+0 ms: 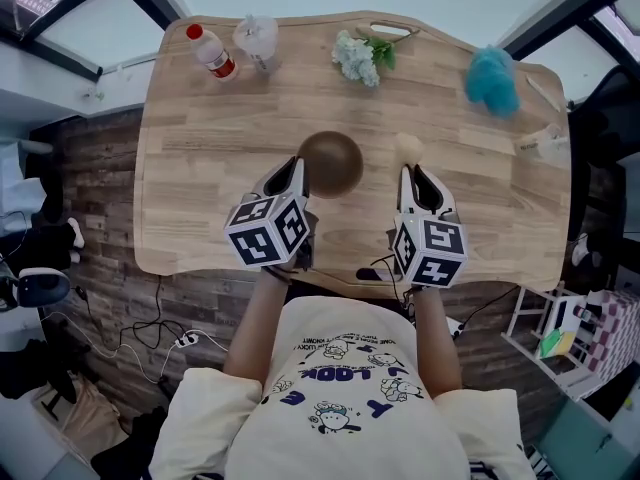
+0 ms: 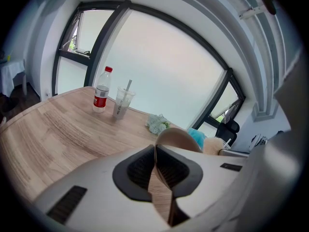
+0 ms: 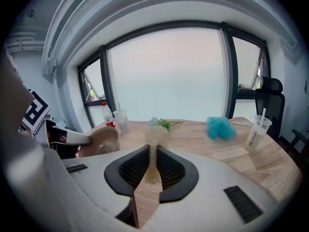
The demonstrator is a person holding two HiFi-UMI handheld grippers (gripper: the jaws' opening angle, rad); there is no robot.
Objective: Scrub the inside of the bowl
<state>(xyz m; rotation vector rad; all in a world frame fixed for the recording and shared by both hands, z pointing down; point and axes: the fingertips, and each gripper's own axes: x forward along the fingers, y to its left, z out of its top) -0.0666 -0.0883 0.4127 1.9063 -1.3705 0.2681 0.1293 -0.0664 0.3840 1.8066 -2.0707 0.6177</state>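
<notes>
A brown bowl (image 1: 332, 163) is tipped on the wooden table (image 1: 200, 178), its pale inside showing in the right gripper view (image 3: 99, 141). My left gripper (image 1: 298, 165) is shut on the bowl's rim, and the thin edge of the bowl (image 2: 176, 137) runs between the jaws of the left gripper (image 2: 155, 151). My right gripper (image 1: 409, 173) is shut on a beige fibrous scrubber (image 1: 408, 148), just right of the bowl and apart from it. The scrubber (image 3: 154, 137) sticks up out of the right gripper (image 3: 153, 151).
Along the table's far edge stand a red-capped bottle (image 1: 212, 51) and a clear plastic cup (image 1: 257, 38), with a small bunch of flowers (image 1: 362, 56) and a blue puff (image 1: 492, 80) to their right. Another clear cup (image 3: 256, 129) stands at the right. Cables lie on the floor.
</notes>
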